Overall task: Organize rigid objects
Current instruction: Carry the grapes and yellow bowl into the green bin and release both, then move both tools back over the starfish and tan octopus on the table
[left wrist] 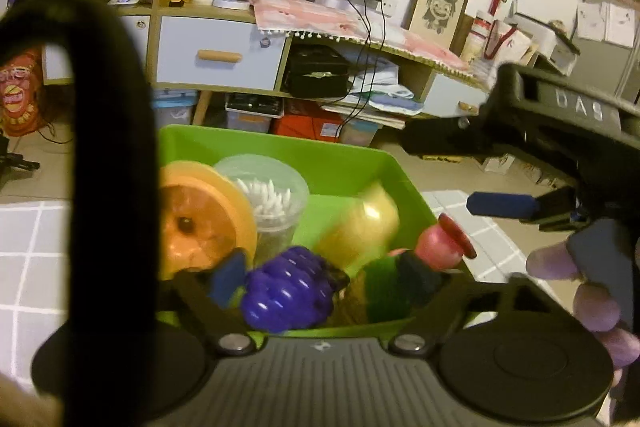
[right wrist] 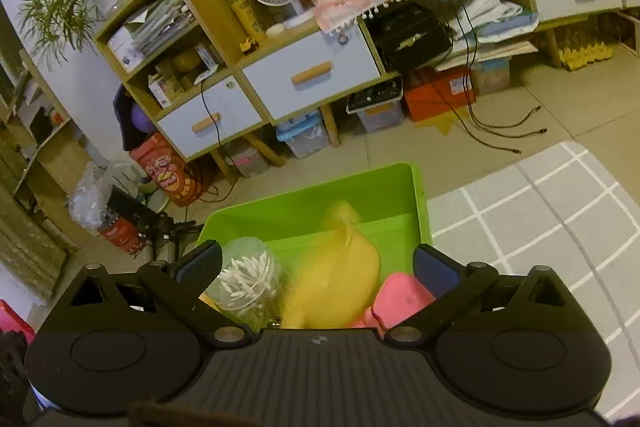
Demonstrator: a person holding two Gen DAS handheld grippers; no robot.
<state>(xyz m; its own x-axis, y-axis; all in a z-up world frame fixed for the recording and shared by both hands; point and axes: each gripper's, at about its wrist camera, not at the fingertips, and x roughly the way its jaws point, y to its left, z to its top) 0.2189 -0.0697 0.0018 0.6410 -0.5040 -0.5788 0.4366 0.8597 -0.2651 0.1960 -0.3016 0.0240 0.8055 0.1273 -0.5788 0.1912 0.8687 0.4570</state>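
A green bin [left wrist: 280, 151] stands on the floor and holds an orange half [left wrist: 200, 223], a clear cup of cotton swabs [left wrist: 272, 199], a purple grape bunch [left wrist: 288, 291], a blurred yellow fruit [left wrist: 360, 223] and a pink piece [left wrist: 440, 243]. My left gripper [left wrist: 324, 279] is open low over the bin's near end, the grapes between its fingers, not gripped. My right gripper [right wrist: 316, 267] is open above the bin [right wrist: 320, 187], over the swab cup [right wrist: 248, 283], the blurred yellow fruit [right wrist: 340, 279] and the pink piece [right wrist: 404, 299]. It shows at the right of the left wrist view [left wrist: 500, 205].
A grey grid-pattern mat [right wrist: 540, 211] lies right of the bin. A wooden shelf unit with white drawers [right wrist: 312, 75], fans, boxes and cables [right wrist: 500, 131] stands behind. A thick black loop [left wrist: 112, 147] blocks the left of the left wrist view.
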